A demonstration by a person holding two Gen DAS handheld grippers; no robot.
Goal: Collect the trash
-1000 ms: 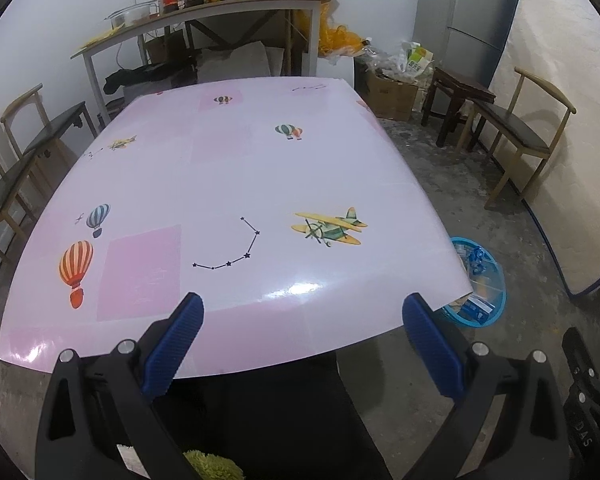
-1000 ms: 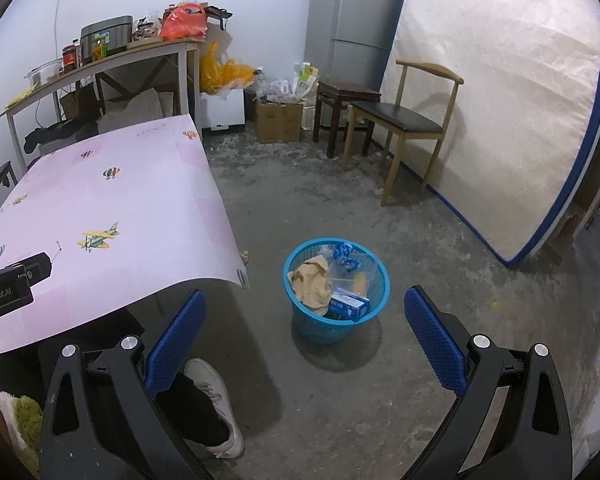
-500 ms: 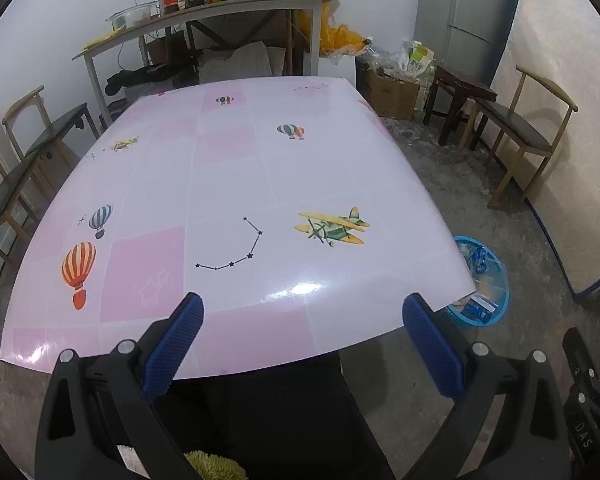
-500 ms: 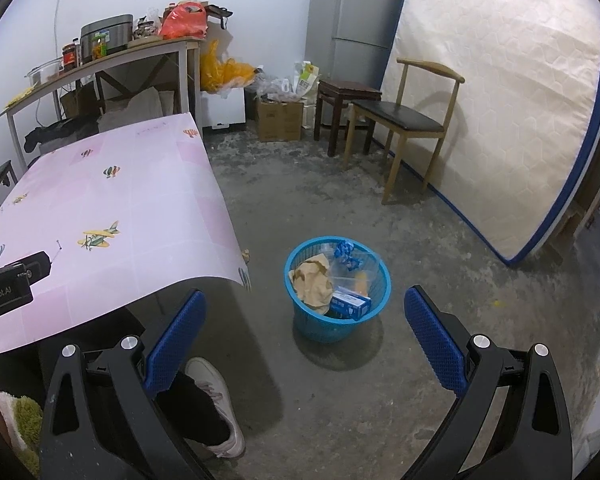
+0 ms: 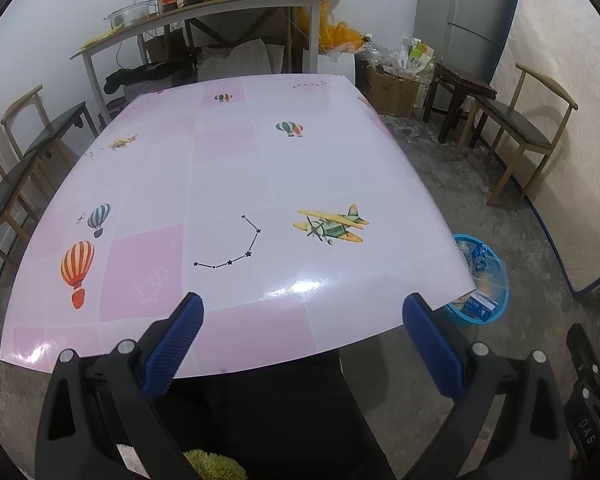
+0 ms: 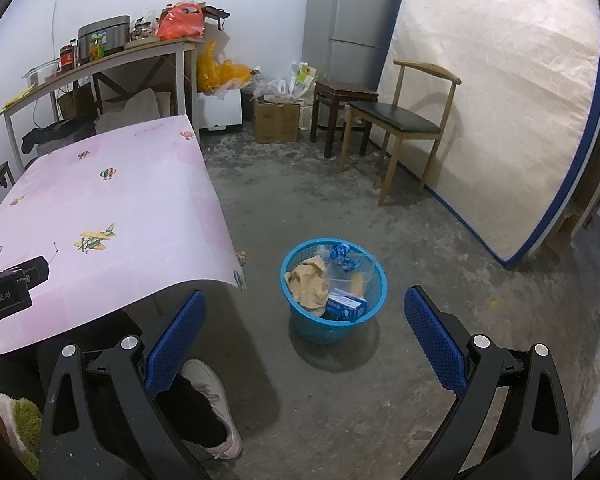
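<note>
A blue plastic basket (image 6: 364, 312) stands on the concrete floor beside the table; inside lie crumpled brown paper (image 6: 310, 282), a blue box (image 6: 346, 307), clear plastic and a blue wrapper. The same basket (image 5: 496, 312) peeks out past the table's right corner in the left wrist view. My left gripper (image 5: 302, 344) is open above the near edge of the pink table (image 5: 228, 176), holding nothing. My right gripper (image 6: 304, 340) hangs open over the floor, just short of the basket, also holding nothing.
A wooden chair (image 6: 400, 120), a dark stool (image 6: 342, 96), a cardboard box (image 6: 278, 120) and a leaning mattress (image 6: 500, 92) line the right side. A cluttered shelf table (image 5: 204, 16) stands behind, chairs (image 5: 16, 168) at left. A person's leg and white shoe (image 6: 216, 404) rest under the table.
Both grippers have barely shifted; the views are almost the same as a second ago. Nothing was taken hold of or let go.
</note>
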